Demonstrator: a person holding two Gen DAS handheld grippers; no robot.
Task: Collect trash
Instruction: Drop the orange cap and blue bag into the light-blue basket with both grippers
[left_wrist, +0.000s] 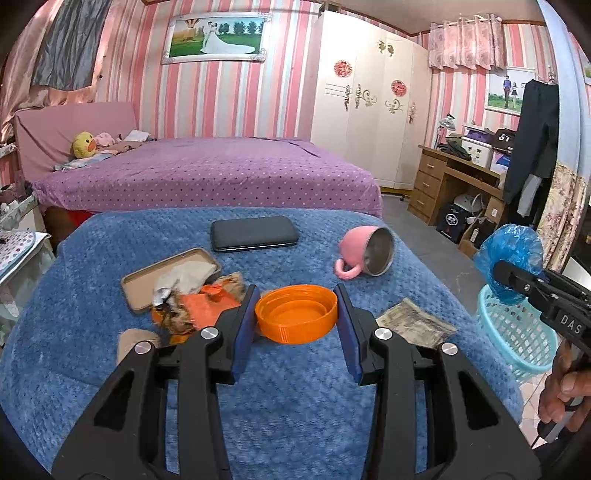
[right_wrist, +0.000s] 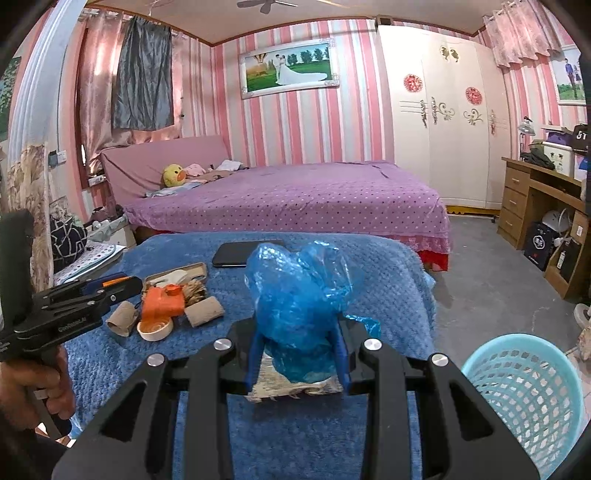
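Note:
In the left wrist view my left gripper (left_wrist: 295, 304) is shut on an orange plastic lid (left_wrist: 295, 323), open side up, with a blue pad pressed to each side of it, just over the blue blanket (left_wrist: 295, 398). My right gripper (right_wrist: 299, 343) is shut on a crumpled blue plastic bag (right_wrist: 299, 291). From the left wrist view that bag (left_wrist: 511, 251) hangs over the light-blue mesh basket (left_wrist: 517, 336) beside the table. An orange wrapper (right_wrist: 162, 302), two cardboard tubes (right_wrist: 205, 312) and a foil packet (left_wrist: 413, 325) lie on the blanket.
A black phone (left_wrist: 255, 233), a pink mug (left_wrist: 365, 251) on its side and a beige tray (left_wrist: 166, 275) also lie on the blanket. The basket (right_wrist: 524, 391) stands on the floor at the right. A purple bed (left_wrist: 221, 173) lies behind, a wooden desk (left_wrist: 443, 177) at the far right.

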